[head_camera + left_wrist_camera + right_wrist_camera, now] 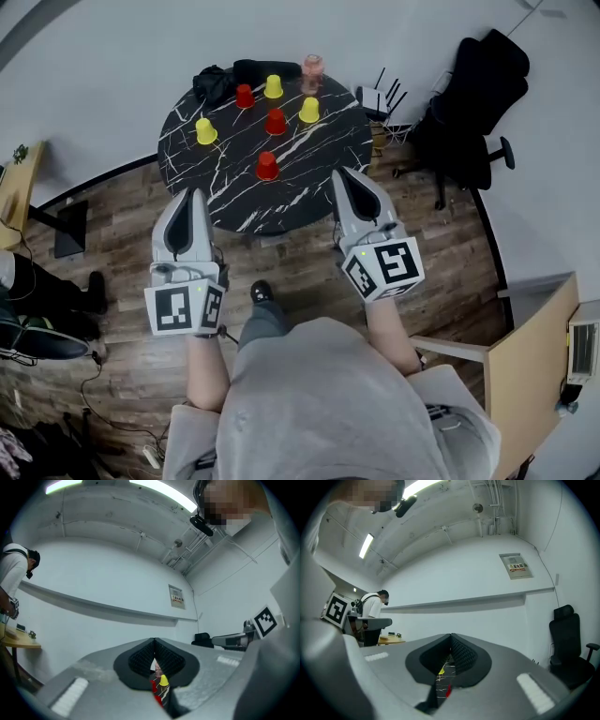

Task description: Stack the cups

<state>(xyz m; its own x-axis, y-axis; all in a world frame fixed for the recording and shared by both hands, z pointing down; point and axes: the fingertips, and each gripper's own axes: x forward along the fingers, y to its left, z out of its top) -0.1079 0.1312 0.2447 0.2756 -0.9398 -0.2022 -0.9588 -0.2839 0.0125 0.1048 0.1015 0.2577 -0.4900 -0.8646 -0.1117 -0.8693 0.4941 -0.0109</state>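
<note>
Table (319,159): round, black marble, in front of the person.
Cups: seven on the table, all standing apart, none stacked.
Red cups: one nearest the person (267,166), one mid-table (275,121), one at the back (245,96).
Yellow cups: left (205,130), right (309,110), back (273,86).
Pink cup (313,70): far edge.
Cloth (225,77): black, at the far edge beside the back cups.
Left gripper (195,194): jaws pressed together, nothing in them, at the table's near-left edge.
Right gripper (339,175): jaws pressed together, nothing in them, at the near-right edge.
Chair (478,103): black, to the table's right.
</note>
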